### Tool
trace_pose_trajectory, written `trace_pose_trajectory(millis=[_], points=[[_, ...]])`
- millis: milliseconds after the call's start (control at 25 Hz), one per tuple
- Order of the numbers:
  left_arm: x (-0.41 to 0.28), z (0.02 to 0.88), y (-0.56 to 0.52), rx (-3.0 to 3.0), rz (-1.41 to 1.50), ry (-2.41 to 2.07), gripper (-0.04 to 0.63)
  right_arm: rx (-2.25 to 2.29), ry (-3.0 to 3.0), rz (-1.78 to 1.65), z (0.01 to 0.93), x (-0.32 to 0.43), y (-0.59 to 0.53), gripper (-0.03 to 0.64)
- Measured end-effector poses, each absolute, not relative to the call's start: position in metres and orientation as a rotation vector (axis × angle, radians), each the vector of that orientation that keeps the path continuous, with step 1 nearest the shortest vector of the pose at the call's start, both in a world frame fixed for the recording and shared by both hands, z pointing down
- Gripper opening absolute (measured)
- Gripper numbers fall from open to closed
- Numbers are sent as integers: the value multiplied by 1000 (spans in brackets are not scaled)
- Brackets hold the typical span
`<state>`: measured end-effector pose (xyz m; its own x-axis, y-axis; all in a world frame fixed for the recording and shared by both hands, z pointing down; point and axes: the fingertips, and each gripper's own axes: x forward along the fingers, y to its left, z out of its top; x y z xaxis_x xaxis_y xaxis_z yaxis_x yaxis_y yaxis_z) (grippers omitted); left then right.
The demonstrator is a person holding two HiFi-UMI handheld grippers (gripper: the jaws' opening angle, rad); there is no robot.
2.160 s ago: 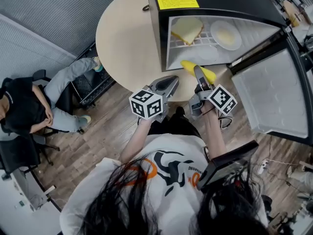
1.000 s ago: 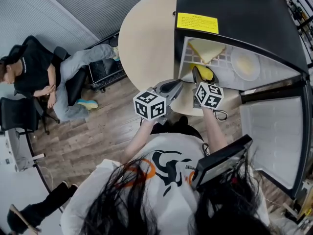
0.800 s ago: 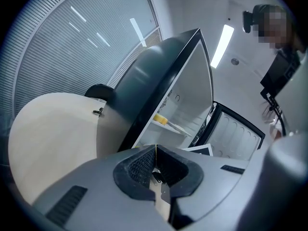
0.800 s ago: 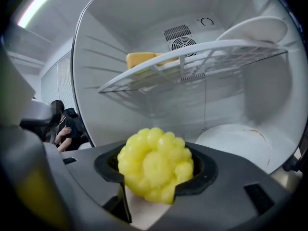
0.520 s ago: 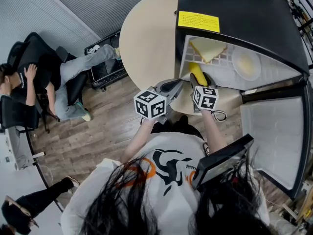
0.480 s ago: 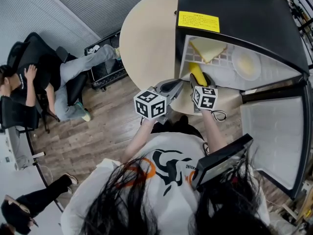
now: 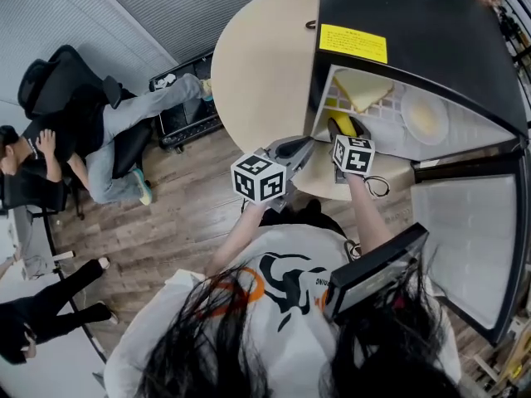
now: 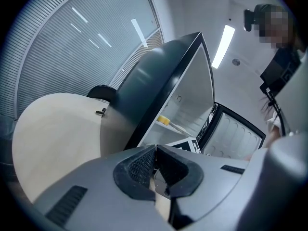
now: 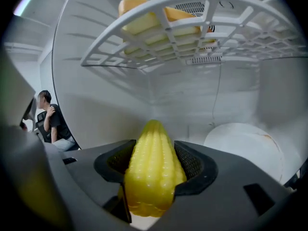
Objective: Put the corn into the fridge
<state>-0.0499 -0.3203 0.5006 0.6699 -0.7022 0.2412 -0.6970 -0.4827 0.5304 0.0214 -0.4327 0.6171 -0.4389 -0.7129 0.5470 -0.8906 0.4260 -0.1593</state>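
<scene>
Wood flooring (image 7: 182,222) spreads under a round beige table (image 7: 257,65) in the head view, and a black fridge (image 7: 415,23) stands on that table with its door (image 7: 469,247) open to the right. The left gripper (image 7: 303,143) hangs over the table's near edge, just left of the fridge opening. The right gripper (image 7: 340,125) is at the left side of the opening, with its tips inside. A person (image 7: 75,139) sits in a chair well off to the left. In the left gripper view, the jaws are pressed together with nothing between them, and they point across the table toward the fridge's side and its open door. In the right gripper view, the jaws are clamped on the corn (image 9: 151,172), one pad on each side of the cob, with its pointed tip aimed deeper into the fridge. The corn is inside the lower compartment, beneath a white wire shelf (image 9: 192,23) that carries a yellowish slice of bread (image 9: 144,18). A white plate (image 9: 243,146) lies on the fridge floor ahead and to the right, apart from the corn.
</scene>
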Motion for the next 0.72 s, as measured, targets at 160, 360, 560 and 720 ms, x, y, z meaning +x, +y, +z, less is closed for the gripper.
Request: trace_pose_trajectory(millis=[160, 360, 560, 720], points=[[-56, 502, -321, 2270, -10, -1091, 12, 1364, -2277, 610, 617, 18, -450, 256], [-62, 503, -322, 2262, -8, -1099, 12, 1356, -2279, 659, 616, 14, -457, 259], [-62, 505, -321, 2264, -2, -1094, 12, 1383, -2326, 689, 604, 11, -457, 268], [-60, 503, -321, 2274, -4, -1077, 12, 1416, -2335, 713, 595, 15, -455, 268]])
